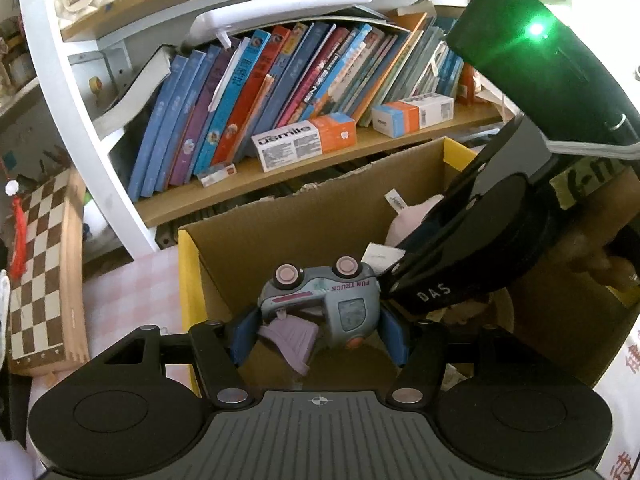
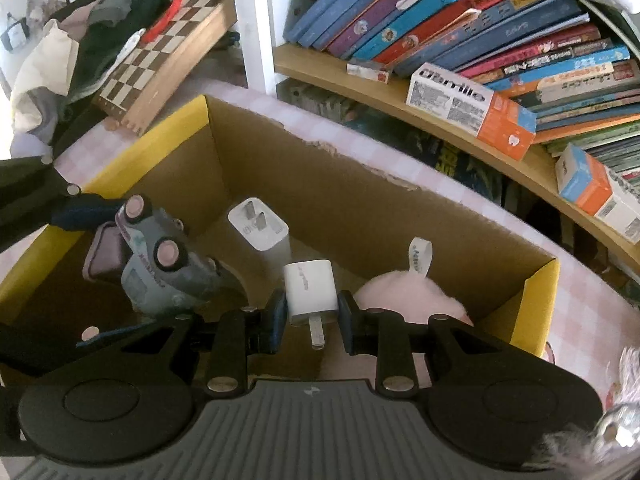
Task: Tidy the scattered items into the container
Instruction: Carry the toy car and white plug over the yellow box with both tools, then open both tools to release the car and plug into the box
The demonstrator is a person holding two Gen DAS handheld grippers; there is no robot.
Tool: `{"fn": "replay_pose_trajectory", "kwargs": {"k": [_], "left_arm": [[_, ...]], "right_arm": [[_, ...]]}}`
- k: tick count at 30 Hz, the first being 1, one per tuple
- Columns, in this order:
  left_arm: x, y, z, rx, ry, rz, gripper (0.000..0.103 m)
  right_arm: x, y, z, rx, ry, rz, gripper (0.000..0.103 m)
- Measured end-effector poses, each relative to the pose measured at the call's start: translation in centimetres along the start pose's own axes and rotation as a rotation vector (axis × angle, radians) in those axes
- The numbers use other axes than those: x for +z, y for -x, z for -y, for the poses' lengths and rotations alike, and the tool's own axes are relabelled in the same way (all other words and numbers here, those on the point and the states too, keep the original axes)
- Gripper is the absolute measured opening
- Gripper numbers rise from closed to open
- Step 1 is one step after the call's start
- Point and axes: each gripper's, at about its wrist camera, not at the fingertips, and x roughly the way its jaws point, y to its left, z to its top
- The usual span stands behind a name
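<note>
The right tongs (image 2: 312, 320) pinch a small white charger (image 2: 307, 290) by its flat sides, prongs toward the camera — light, rigid, smooth plastic, so a slip is possible. The left tongs (image 1: 318, 330) clamp a grey toy truck (image 1: 326, 298), wheels up; hard and hollow-looking, best held across its body. Both hang over the open cardboard box (image 2: 360, 200), where a larger white adapter (image 2: 260, 226) and a pink plush (image 2: 408, 294) already lie.

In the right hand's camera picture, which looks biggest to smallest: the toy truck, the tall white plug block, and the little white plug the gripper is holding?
Largest to smallest, as they look:
1. Grey-blue plastic toy truck
2. Tall white plastic charger block
3. Small white plastic plug adapter

The adapter sits nearest the camera, so its true size is probably smaller than it looks.
</note>
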Motion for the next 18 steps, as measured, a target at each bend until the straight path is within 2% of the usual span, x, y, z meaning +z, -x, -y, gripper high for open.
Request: {"fn": "replay_pose_trajectory", "kwargs": {"k": [9, 11, 15, 18], "left_arm": [[0.0, 0.0, 0.4, 0.012, -0.027, -0.01, 0.063], [-0.1, 0.0, 0.5, 0.018, -0.039, 0.0, 0.067], [-0.1, 0.2, 1.1, 0.033, -0.069, 0.018, 0.079], [0.0, 0.6, 1.2, 0.037, -0.073, 0.033, 0.081]], "right_arm": [[0.1, 0.1, 0.0, -0.004, -0.006, 0.002, 0.026], [0.2, 0.7, 0.2, -0.017, -0.015, 0.023, 0.03], [0.4, 2.4, 0.9, -0.026, -0.061, 0.065, 0.042], [0.1, 3.7, 1.4, -0.047, -0.078, 0.092, 0.047]]}}
